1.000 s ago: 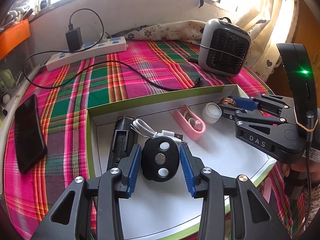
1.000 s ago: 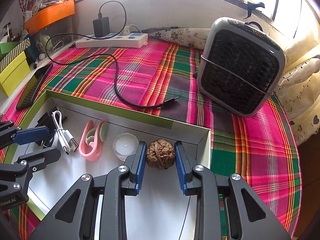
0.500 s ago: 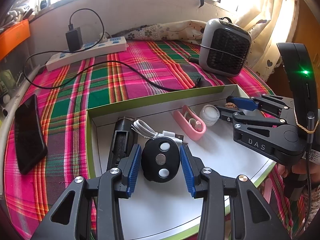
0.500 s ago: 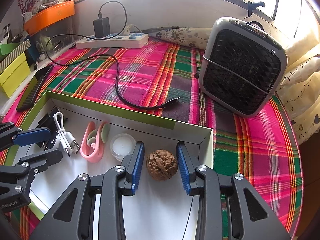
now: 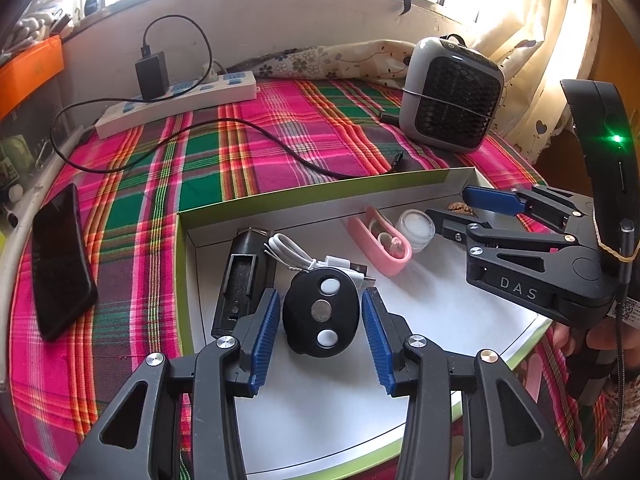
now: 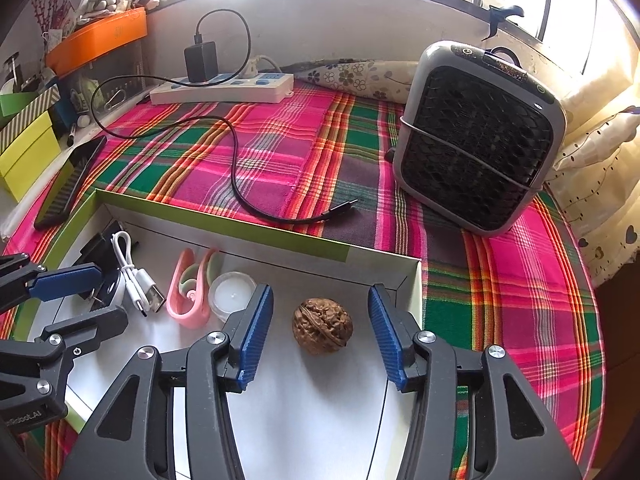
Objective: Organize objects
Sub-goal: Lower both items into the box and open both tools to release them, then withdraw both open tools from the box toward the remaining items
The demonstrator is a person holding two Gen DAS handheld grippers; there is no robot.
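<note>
- Now, in the left wrist view, the left gripper [image 5: 320,322] sits low in the white box [image 5: 440,312], its jaws standing around the black key fob [image 5: 321,312], a thin gap each side, having just eased open slightly; the fob rests on the box floor beside a white cable [image 5: 298,258].
- In the right wrist view, the right gripper [image 6: 320,328] has just been opening; its jaws now stand wide, clear of the walnut [image 6: 322,326] lying between them near the box's corner. The walnut looks delivered.

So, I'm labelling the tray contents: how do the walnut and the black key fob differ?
The walnut is brown, round and wrinkled; the black key fob is smooth, oval and flattish with three pale buttons. The walnut lies near the tray's right corner, the fob further left. Both sit untouched between open jaws.
</note>
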